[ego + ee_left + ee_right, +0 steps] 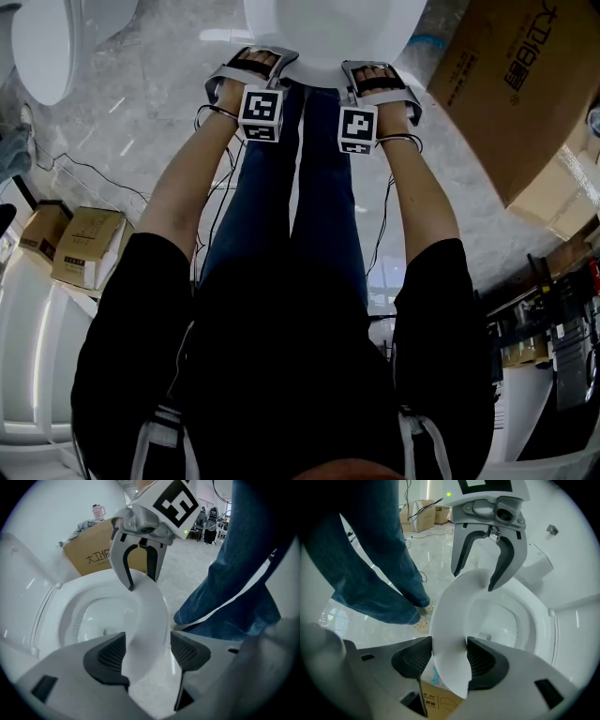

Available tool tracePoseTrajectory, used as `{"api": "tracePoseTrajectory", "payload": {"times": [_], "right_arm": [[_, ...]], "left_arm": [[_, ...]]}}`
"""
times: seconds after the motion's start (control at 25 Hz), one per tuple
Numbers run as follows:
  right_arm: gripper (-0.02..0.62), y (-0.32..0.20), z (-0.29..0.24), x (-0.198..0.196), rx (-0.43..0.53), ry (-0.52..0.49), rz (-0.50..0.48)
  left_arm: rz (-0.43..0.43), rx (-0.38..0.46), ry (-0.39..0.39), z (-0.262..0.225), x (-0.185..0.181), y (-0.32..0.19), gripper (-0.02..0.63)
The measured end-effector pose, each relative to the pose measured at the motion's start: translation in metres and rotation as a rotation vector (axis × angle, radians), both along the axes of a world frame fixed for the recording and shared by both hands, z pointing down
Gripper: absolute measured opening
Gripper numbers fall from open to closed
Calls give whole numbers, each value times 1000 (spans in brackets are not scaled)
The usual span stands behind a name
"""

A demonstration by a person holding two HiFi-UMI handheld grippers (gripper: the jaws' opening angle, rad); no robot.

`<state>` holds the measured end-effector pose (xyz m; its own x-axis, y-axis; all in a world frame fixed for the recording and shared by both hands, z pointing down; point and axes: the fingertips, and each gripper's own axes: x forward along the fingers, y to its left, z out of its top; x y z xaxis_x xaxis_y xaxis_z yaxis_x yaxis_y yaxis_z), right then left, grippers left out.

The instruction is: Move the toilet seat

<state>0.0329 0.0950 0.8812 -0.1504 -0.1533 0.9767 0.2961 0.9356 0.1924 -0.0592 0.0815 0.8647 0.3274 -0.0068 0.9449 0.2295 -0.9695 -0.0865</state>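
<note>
Here, toilet seat (454, 611) stands between right gripper (449, 657) jaws (left gripper (149, 653) too).

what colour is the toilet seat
The toilet seat is plain white, clearest in the right gripper view.

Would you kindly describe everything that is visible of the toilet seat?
The toilet seat is a glossy white ring, plastic by its look, lying around the opening of the bowl. The right gripper has its jaws pressed on the seat's front rim. The left gripper has its jaws astride that rim alongside, seemingly without pressing.
</note>
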Motion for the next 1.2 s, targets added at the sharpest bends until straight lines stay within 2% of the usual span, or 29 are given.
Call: {"api": "tracePoseTrajectory", "payload": {"times": [0.32,0.64,0.72,0.84,0.92,1.04,1.12,1.2], "right_arm": [[229,0,-20,2,15,-48,19],[199,2,-37,6,57,-81,58],[198,3,-39,7,46,-81,71],[194,11,-46,7,-19,-71,103],[192,9,-49,8,-1,-83,110],[189,12,-54,9,-22,-76,120],[189,13,-56,10,-28,-78,130],[189,12,-58,10,-24,-84,144]], "left_arm": [[0,80,34,-13,3,-1,295],[13,130,35,-16,3,-3,299],[35,143,34,-15,5,-5,299],[75,161,24,-13,8,-4,299],[96,179,17,-12,10,-4,299],[150,214,21,-14,13,-1,293],[181,226,30,-16,14,1,261],[192,228,35,-18,13,2,258]]}}
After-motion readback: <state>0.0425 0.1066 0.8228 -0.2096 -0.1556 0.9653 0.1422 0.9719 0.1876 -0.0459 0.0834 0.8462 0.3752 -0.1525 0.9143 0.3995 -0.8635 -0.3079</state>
